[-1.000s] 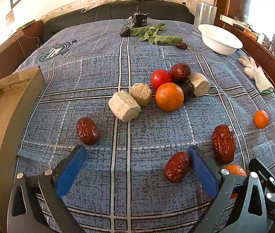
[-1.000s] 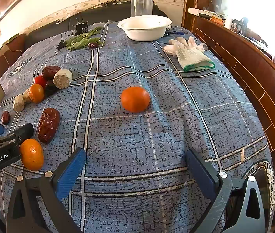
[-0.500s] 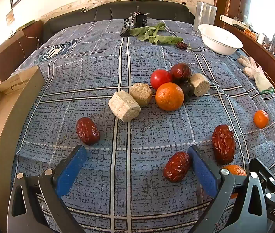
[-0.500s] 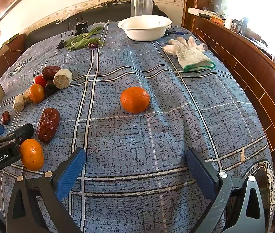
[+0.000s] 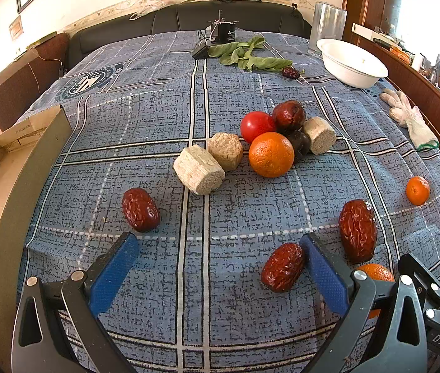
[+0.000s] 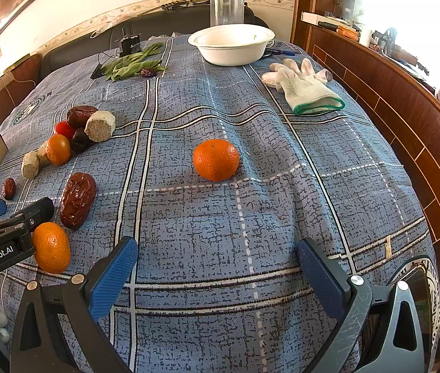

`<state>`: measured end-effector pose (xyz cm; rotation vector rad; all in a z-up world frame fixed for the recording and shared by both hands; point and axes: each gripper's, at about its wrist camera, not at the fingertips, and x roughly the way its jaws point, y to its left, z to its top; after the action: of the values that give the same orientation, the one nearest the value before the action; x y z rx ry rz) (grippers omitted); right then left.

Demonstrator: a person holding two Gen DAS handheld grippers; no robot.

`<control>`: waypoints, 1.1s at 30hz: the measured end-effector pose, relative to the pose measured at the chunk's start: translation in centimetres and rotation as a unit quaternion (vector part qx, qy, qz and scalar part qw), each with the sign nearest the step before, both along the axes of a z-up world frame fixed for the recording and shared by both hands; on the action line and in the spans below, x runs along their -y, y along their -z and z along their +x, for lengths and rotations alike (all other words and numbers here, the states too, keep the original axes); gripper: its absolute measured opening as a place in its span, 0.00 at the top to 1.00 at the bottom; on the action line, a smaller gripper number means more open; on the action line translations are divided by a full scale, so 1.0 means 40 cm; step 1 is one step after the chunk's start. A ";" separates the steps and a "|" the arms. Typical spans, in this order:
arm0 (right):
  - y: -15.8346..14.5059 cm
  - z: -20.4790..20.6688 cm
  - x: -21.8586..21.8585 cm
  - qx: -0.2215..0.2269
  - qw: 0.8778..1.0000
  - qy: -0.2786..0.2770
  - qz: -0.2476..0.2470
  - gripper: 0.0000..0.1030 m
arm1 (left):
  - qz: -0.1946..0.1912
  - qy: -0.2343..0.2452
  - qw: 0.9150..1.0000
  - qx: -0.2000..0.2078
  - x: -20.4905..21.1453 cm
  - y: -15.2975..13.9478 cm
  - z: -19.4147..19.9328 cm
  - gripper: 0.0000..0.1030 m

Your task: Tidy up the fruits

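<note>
Left wrist view: the left gripper (image 5: 218, 267) hangs low over the blue plaid cloth (image 5: 195, 108) that covers the bench, jaws wide apart and holding nothing. A wrinkled red date (image 5: 283, 266) lies just inside the right finger, touching or nearly touching its blue pad. A second date (image 5: 140, 209) sits ahead of the left finger, and a larger date (image 5: 358, 230) lies to the right. Further on, a cluster gathers: a big orange (image 5: 271, 154), a red tomato (image 5: 256, 126), a dark date, a black fruit and three pale fibrous cylinders (image 5: 198, 174). A small mandarin (image 5: 417, 190) sits alone at the right. A cardboard box (image 5: 17, 168) stands along the left edge of the bench. Green leaves (image 5: 248, 54), a white bowl (image 5: 351, 62) and work gloves (image 5: 409, 118) lie at the far side.

Right wrist view: the right gripper (image 6: 217, 265) also has its jaws spread, empty. A glossy orange (image 6: 216, 159) sits ahead of them on the rumpled cloth, well apart from the other fruit. At the left, the other gripper's body partly covers an oval orange (image 6: 51, 247), which the left view shows only as a sliver behind its own finger. This view shows the bowl's empty inside and a clear cylinder (image 6: 227, 9) behind it.
</note>
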<state>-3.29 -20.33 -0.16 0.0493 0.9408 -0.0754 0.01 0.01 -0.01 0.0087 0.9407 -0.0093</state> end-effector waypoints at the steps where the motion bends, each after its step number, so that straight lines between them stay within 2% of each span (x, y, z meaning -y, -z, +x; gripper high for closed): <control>1: 0.000 0.000 0.000 0.000 1.000 0.000 0.000 0.00 | 0.000 0.000 1.000 0.000 0.000 0.000 0.000 0.00; 6: -0.001 0.002 0.000 -0.003 1.000 0.000 0.002 0.00 | -0.001 0.020 1.000 -0.009 -0.002 -0.001 -0.002 0.00; 14: -0.005 0.002 0.004 -0.043 0.999 0.013 0.010 0.00 | 0.002 0.034 0.999 -0.026 -0.005 0.001 0.015 0.00; 20: -0.008 -0.005 -0.003 -0.035 0.999 0.030 0.008 0.00 | -0.001 0.052 0.998 -0.029 -0.004 -0.003 0.000 0.00; 22: -0.009 -0.002 -0.004 -0.034 0.999 0.038 0.008 0.00 | -0.007 0.063 0.997 -0.031 -0.006 -0.006 -0.009 0.00; 24: -0.009 0.000 -0.004 -0.032 0.998 0.045 0.007 0.00 | -0.029 0.065 0.997 -0.031 -0.018 -0.015 -0.027 0.00; 28: -0.008 0.006 -0.004 -0.029 0.998 0.054 0.007 0.00 | -0.057 0.070 0.996 -0.001 -0.049 -0.056 -0.080 0.00; 33: -0.007 0.011 -0.003 -0.032 0.998 0.057 0.006 0.00 | -0.045 0.053 0.996 0.062 -0.091 -0.132 -0.154 0.00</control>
<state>-2.87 -20.23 0.11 0.1132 1.0020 -0.1783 -6.14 3.64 5.27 -0.0240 0.8142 -0.1479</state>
